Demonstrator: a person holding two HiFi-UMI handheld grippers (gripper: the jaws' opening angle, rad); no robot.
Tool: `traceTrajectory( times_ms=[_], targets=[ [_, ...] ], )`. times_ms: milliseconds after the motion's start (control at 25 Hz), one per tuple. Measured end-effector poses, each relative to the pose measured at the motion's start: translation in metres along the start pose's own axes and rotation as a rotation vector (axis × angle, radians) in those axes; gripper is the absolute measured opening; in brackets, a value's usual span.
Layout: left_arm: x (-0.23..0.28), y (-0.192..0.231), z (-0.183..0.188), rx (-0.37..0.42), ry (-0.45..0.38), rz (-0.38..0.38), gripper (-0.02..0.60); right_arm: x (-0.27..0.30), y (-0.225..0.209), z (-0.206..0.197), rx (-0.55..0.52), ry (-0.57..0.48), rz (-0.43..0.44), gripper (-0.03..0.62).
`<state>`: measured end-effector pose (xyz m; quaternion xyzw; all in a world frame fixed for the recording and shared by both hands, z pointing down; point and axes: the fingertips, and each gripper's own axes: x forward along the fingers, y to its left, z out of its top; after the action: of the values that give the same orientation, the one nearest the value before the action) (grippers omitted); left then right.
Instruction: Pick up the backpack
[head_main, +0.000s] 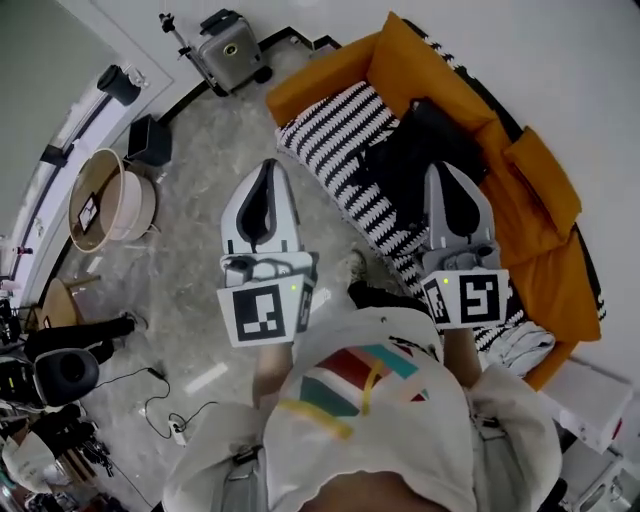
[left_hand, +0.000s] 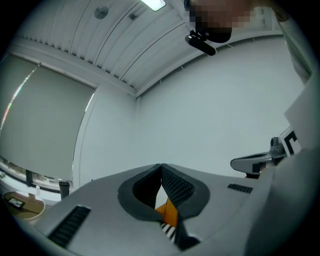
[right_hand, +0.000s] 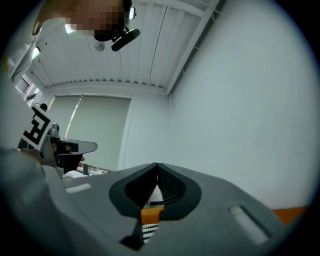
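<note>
While hovering, holding left gripper (head_main: 267, 172) and right gripper (head_main: 448, 172) pinched together, empty. Spotting backpack (head_main: 420, 145) on the striped sofa (head_main: 330, 130), just beyond the right gripper, well right of the left.

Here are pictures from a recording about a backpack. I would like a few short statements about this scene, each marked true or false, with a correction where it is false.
1. The backpack lies on the sofa. True.
2. The left gripper holds the backpack. False: its jaws are shut on nothing, and in the head view it is over the floor, apart from the backpack.
3. The right gripper has its jaws together. True.
4. The sofa is blue. False: it is orange, with a black-and-white striped cover on the seat.
</note>
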<state>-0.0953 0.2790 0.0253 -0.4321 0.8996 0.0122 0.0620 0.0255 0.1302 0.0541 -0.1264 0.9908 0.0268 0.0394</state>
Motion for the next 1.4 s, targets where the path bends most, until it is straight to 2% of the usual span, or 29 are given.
traceTrajectory(
  times_ms=[80, 240, 440, 600, 880, 1120, 1280, 1400],
  targets=[
    [0.024, 0.000, -0.009, -0.003, 0.023, -0.025, 0.015, 0.018, -0.013, -0.008, 0.019, 0.012, -0.034, 0.005],
    [0.050, 0.015, -0.015, -0.031, 0.041, -0.013, 0.015, 0.049, -0.006, -0.015, 0.044, 0.033, -0.006, 0.005],
    [0.074, 0.014, -0.022, -0.030, 0.042, -0.100, 0.015, 0.076, 0.003, -0.021, 0.051, 0.042, -0.001, 0.005],
    [0.101, 0.020, -0.021, -0.039, 0.045, -0.155, 0.015, 0.096, 0.000, -0.017, 0.077, 0.026, -0.046, 0.005],
    [0.143, 0.014, -0.007, -0.029, 0.002, -0.287, 0.015, 0.115, -0.007, 0.000, 0.010, -0.001, -0.140, 0.005],
    [0.165, 0.007, -0.011, -0.043, 0.012, -0.345, 0.015, 0.122, -0.019, 0.005, -0.026, 0.004, -0.182, 0.005],
    [0.182, 0.005, -0.008, -0.053, -0.002, -0.382, 0.015, 0.125, -0.032, 0.012, -0.034, -0.012, -0.246, 0.005],
    [0.198, -0.015, -0.010, -0.053, -0.009, -0.434, 0.015, 0.116, -0.052, 0.015, -0.045, -0.022, -0.317, 0.005]
  ],
)
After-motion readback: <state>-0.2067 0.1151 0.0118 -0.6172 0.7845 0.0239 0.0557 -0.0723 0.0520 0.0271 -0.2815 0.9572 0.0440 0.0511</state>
